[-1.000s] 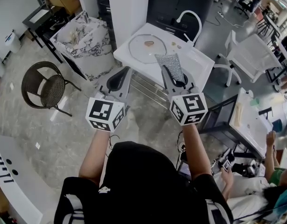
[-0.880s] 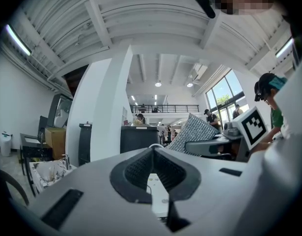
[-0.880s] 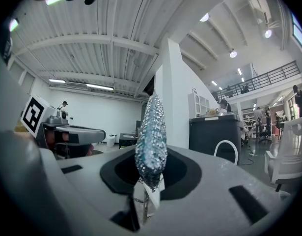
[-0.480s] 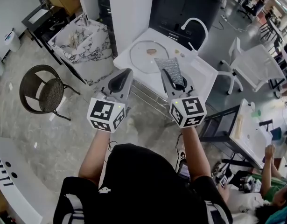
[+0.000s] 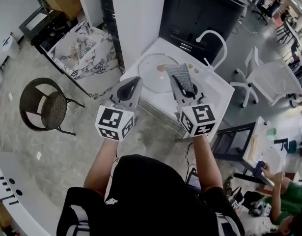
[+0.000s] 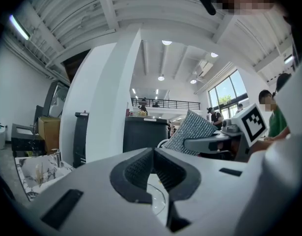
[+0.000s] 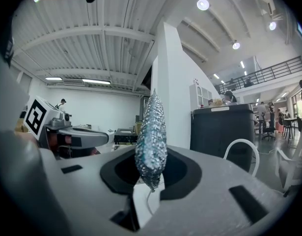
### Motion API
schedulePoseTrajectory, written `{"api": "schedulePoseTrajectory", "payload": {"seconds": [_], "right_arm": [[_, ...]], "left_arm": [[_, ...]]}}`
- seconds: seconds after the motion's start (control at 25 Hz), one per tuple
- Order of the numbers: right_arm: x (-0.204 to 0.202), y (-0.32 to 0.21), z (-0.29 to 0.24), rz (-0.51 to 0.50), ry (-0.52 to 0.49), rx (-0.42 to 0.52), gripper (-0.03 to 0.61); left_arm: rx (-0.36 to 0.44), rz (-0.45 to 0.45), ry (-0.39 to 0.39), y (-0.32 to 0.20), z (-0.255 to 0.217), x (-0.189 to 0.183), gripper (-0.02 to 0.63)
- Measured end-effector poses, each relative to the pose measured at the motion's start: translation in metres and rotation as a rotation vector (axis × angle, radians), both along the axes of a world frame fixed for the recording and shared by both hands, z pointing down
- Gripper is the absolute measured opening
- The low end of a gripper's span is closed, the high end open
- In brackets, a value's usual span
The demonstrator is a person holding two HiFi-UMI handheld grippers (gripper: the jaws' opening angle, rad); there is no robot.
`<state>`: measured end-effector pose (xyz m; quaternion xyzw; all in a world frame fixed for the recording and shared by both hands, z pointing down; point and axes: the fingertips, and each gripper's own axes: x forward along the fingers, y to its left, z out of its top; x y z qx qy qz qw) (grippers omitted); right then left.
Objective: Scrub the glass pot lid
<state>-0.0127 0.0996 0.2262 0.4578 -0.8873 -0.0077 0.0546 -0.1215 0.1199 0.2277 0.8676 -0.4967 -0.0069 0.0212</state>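
The glass pot lid (image 5: 153,75), flat on the white counter (image 5: 214,90) beyond the 2 grippers, is judged rigid, slick and breakable: brace its rim with the closed, empty left gripper (image 5: 133,81), while the right gripper (image 5: 186,88) clamps the soft scouring pad (image 5: 180,75).

Left hand-held gripper (image 6: 153,160), jaws together, nothing between; silvery scrub pad (image 6: 192,131) beyond.

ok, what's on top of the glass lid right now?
A brownish residue spot sits on the glass lid. The silver scrub pad, clamped in the right gripper, covers the lid's right edge in the head view; anything there is hidden.
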Motion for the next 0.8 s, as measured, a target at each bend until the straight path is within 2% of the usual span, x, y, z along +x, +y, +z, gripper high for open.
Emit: {"api": "schedulePoseTrajectory", "payload": {"seconds": [0.4,0.8], "right_arm": [[-0.009,-0.088,-0.002,0.037,-0.009,-0.021,0.067],[-0.018,-0.158,0.018,0.090,0.011,-0.058,0.067]], "left_arm": [[-0.019,0.053,0.007,-0.093,-0.002,-0.009,0.008],[-0.059,0.117,0.022,-0.167,0.022,-0.015,0.008]]}}
